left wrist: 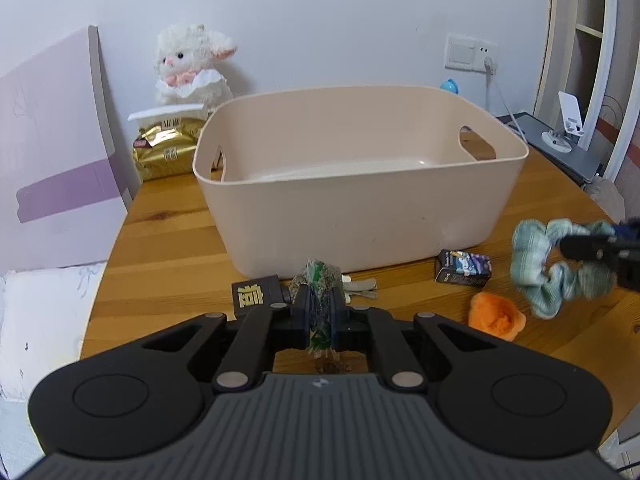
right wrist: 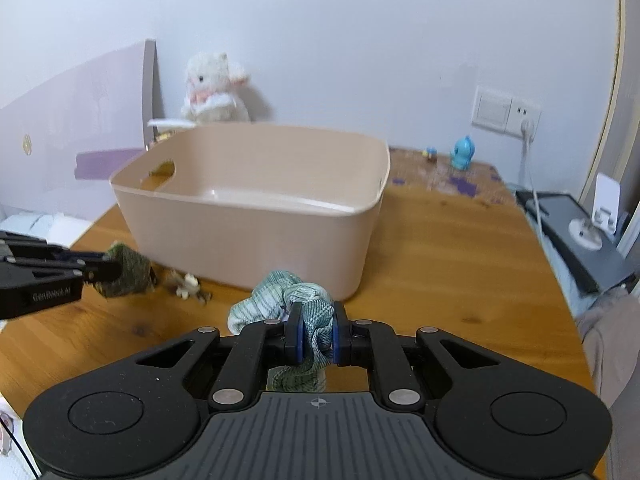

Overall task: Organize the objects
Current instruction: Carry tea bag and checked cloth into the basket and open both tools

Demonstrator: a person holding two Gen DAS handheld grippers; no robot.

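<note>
Left gripper [left wrist: 320,312]: jaws pinching a green packet [left wrist: 320,280], held above the table [left wrist: 168,248] just before the bin [left wrist: 360,184]. Right gripper [right wrist: 316,334]: jaws pinching a teal scrunchie [right wrist: 288,296], held off the table near the bin's front corner. On the table by the bin's front wall: black block [left wrist: 256,296] with gold character, pale clips [left wrist: 360,288], small dark box [left wrist: 462,270], orange plush piece [left wrist: 496,316]. Bin interior: nothing seen. Behind the bin: plush lamb [left wrist: 192,64], gold pack [left wrist: 166,146].
</note>
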